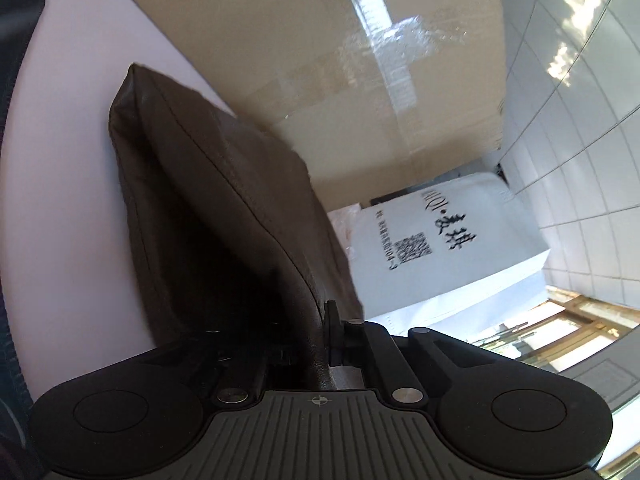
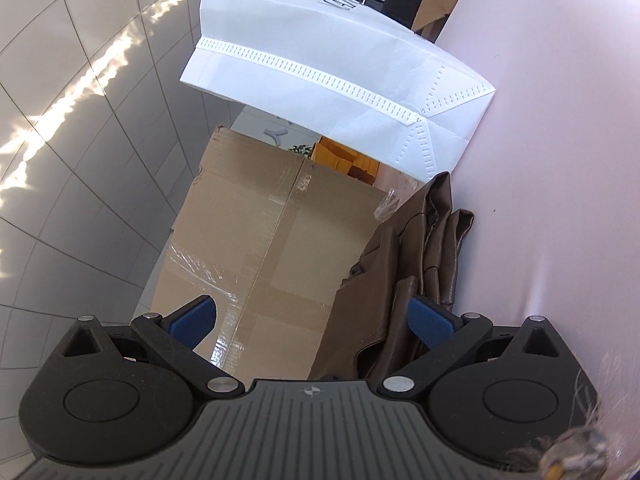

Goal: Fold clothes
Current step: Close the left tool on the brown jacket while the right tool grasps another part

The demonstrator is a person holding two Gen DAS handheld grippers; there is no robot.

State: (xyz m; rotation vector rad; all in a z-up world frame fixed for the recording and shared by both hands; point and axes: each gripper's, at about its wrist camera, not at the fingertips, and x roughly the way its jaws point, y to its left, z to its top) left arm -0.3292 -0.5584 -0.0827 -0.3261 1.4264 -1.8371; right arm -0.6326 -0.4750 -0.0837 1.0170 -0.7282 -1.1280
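A dark brown leather-like garment [image 1: 216,216] lies on a pale pink surface [image 1: 68,184], folded into a flat panel with a seam. My left gripper [image 1: 316,344] is shut on its near edge; the fabric hides the left finger. In the right wrist view the same brown garment [image 2: 404,280] lies bunched in folds along the edge of the pink surface [image 2: 560,184]. My right gripper [image 2: 312,324] is open, its blue pads wide apart, with the garment's near end between them, against the right pad [image 2: 432,324].
A large taped cardboard box [image 2: 256,248] stands beside the pink surface; it also shows in the left wrist view [image 1: 340,72]. A white non-woven bag [image 2: 336,76] with printed text [image 1: 444,240] rests at the garment's far end. Grey floor tiles [image 2: 72,160] lie beyond.
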